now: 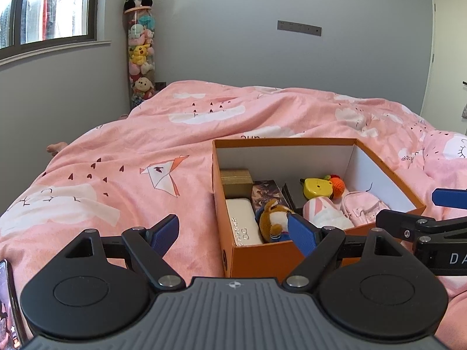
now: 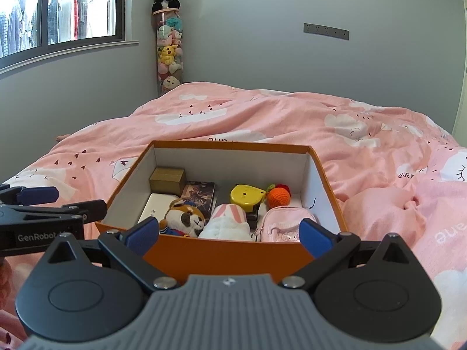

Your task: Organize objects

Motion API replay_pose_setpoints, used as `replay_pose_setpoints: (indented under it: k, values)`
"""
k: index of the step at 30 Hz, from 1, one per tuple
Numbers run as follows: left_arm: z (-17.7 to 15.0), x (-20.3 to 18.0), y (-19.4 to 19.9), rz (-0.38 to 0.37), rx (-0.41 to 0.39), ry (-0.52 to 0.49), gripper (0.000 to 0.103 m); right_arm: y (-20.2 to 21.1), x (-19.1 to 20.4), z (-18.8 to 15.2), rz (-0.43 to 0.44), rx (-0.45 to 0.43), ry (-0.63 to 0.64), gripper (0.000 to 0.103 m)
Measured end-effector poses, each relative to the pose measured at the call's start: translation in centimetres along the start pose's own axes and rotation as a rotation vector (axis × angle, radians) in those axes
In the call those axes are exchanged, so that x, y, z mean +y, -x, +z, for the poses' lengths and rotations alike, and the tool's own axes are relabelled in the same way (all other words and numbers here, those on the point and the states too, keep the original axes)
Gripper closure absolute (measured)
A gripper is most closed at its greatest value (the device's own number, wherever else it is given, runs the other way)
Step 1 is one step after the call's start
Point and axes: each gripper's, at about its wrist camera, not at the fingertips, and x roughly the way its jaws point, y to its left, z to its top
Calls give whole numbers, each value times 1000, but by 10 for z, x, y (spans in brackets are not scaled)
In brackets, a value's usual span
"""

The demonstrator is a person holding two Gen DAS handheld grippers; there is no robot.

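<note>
- An orange box is set on the pink duvet (lid off).
- Inside are packed a gold box, a plush fox, a yellow tape measure, a crocheted orange and a pink pouch.
- The left gripper and right gripper are held spread apart, empty, near the box's front.
- A plush-filled tube is seen in the grey corner.

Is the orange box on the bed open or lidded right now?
Open. The orange box has no lid on it; its white inner walls and contents, such as the plush dog, show from above.
</note>
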Motion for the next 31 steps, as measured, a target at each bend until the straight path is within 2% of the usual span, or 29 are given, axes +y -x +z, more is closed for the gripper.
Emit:
replay_pose_setpoints:
  k: [31]
  values:
    - [-3, -4, -2, 18, 23, -23, 6, -10, -1, -6, 0, 62, 2, 1]
